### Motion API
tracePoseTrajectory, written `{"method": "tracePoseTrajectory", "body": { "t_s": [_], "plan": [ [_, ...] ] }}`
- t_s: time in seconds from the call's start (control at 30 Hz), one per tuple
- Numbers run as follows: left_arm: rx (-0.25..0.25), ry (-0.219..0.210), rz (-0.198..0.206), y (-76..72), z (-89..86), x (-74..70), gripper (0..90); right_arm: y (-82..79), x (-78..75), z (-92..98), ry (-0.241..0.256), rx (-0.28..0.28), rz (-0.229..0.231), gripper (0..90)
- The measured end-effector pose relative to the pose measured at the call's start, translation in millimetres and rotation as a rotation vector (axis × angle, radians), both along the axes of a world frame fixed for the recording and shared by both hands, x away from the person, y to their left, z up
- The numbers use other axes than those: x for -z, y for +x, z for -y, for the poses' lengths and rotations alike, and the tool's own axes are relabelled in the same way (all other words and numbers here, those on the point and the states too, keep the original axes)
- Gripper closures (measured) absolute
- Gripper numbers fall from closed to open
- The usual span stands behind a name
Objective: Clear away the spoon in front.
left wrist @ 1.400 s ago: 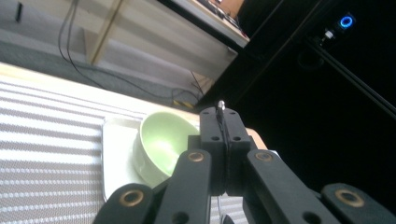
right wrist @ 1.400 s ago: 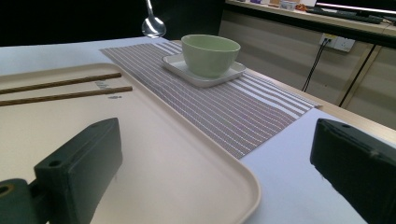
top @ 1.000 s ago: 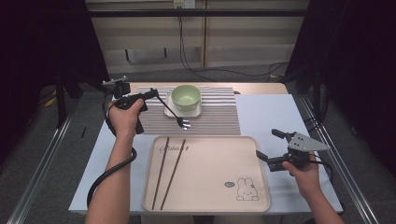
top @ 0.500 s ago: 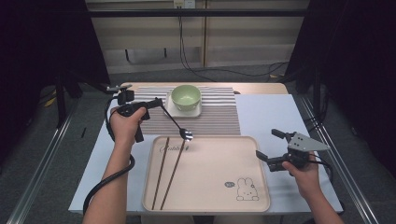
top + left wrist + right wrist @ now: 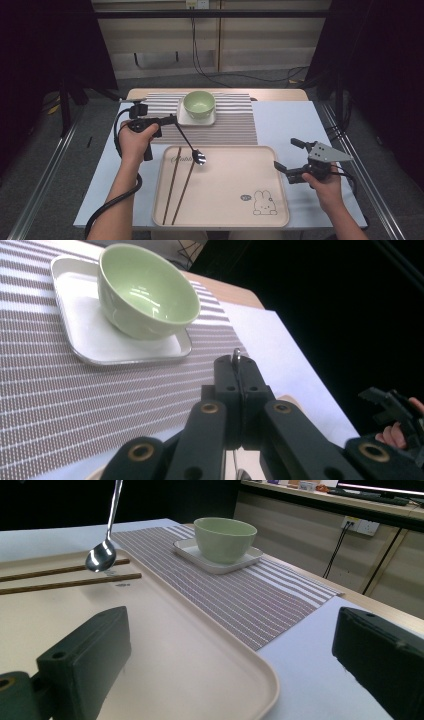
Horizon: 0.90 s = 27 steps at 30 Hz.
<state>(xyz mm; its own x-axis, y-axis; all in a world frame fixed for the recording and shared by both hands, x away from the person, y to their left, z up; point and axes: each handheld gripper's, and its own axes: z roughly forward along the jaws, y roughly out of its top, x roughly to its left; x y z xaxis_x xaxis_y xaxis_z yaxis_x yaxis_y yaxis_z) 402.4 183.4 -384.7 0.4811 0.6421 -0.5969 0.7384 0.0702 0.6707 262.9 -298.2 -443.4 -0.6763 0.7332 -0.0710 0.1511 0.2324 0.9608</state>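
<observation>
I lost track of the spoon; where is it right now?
In the high view the spoon hangs from the left hand-held gripper, its bowl above the tray's upper left, beside the chopsticks.

At the frame's centre left, the left gripper (image 5: 170, 120) clamps a spoon (image 5: 189, 144) whose bowl hangs over the beige tray (image 5: 225, 200), beside two chopsticks (image 5: 176, 185). At lower right, the right gripper (image 5: 289, 159) rests with fingers (image 5: 298, 143) apart beside the tray. A green bowl (image 5: 199, 104) sits at upper centre on a white plate (image 5: 184, 118).
</observation>
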Motion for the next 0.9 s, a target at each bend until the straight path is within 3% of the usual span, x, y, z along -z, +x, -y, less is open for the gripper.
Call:
{"method": "tracePoseTrajectory", "body": {
  "t_s": [0.37, 0.53, 0.9],
  "plan": [
    [0.049, 0.077, -0.041, -1.5, 13.9, 19.1, 90.0, 0.5, 0.1, -0.1, 0.002, 0.012, 0.012, 1.8],
    [0.058, 0.074, -0.055, -0.1, 19.6, 24.0, 90.0, 0.6, 0.1, 0.1, 0.0, 0.012, 0.012, 1.7],
    [0.025, 0.111, -0.022, 4.6, 34.8, 30.4, 88.7, 0.5, 0.1, -0.1, 0.001, 0.012, 0.011, 1.7]
  ]
}}
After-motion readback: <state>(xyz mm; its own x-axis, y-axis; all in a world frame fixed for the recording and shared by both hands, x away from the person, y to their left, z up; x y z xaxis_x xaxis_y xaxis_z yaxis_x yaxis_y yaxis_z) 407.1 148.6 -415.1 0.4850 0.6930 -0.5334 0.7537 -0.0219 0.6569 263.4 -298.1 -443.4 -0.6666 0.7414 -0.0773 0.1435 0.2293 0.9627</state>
